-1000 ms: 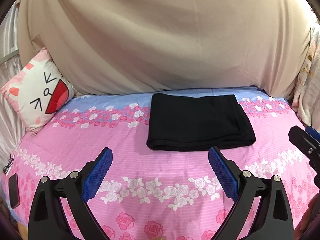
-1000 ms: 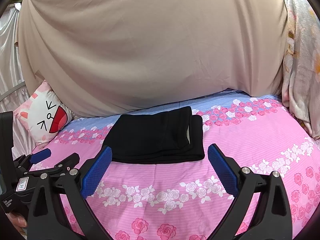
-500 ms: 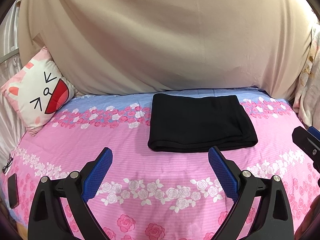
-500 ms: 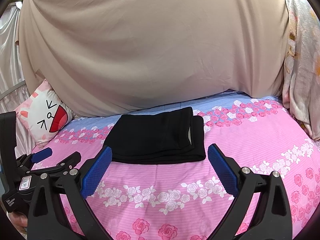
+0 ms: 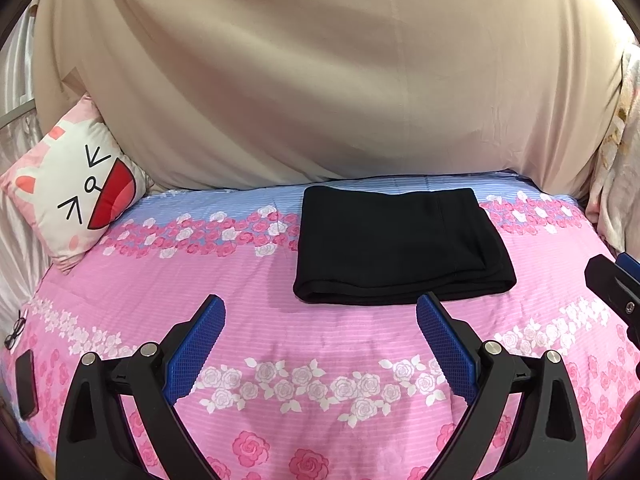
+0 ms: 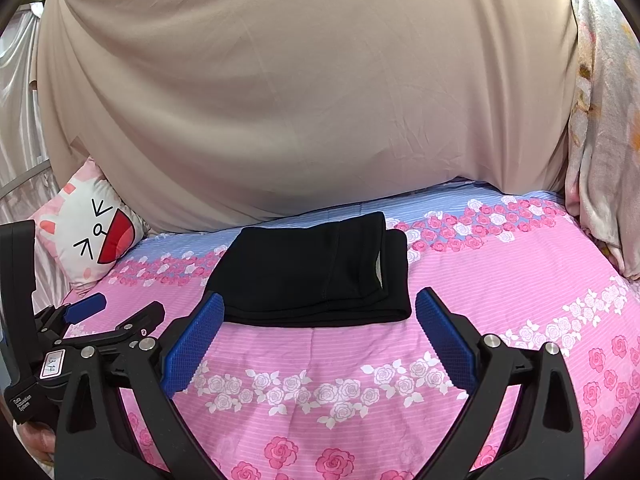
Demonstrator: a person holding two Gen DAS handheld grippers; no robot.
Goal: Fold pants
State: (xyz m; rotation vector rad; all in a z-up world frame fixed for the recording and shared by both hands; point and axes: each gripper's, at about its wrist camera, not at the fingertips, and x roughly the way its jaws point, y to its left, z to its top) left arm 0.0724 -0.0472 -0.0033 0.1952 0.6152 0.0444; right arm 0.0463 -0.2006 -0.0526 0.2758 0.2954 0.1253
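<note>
Left wrist: bedspread [image 5: 280, 320] bare ahead of left gripper [image 5: 320, 320] and right gripper [image 6: 316, 320], both spread wide, empty; black pants [image 5: 396, 244] folded flat, rectangular

My left gripper [image 5: 320, 336] has matt black plastic arms with shiny metal pins, and its pads [image 5: 196, 346] are rough blue rubber with a fine grid. My right gripper [image 6: 316, 338] has the same finish. At twelve o'clock the pants [image 5: 396, 246] are matt black knit cloth, smooth and soft. Beneath them the bedsheet [image 5: 280, 320] is woven pink cloth with faint stripes and printed roses. Behind hangs a beige drape [image 5: 320, 80], smooth, slightly sheeny cloth. At ten o'clock, a soft printed fabric cushion [image 5: 76, 188].
</note>
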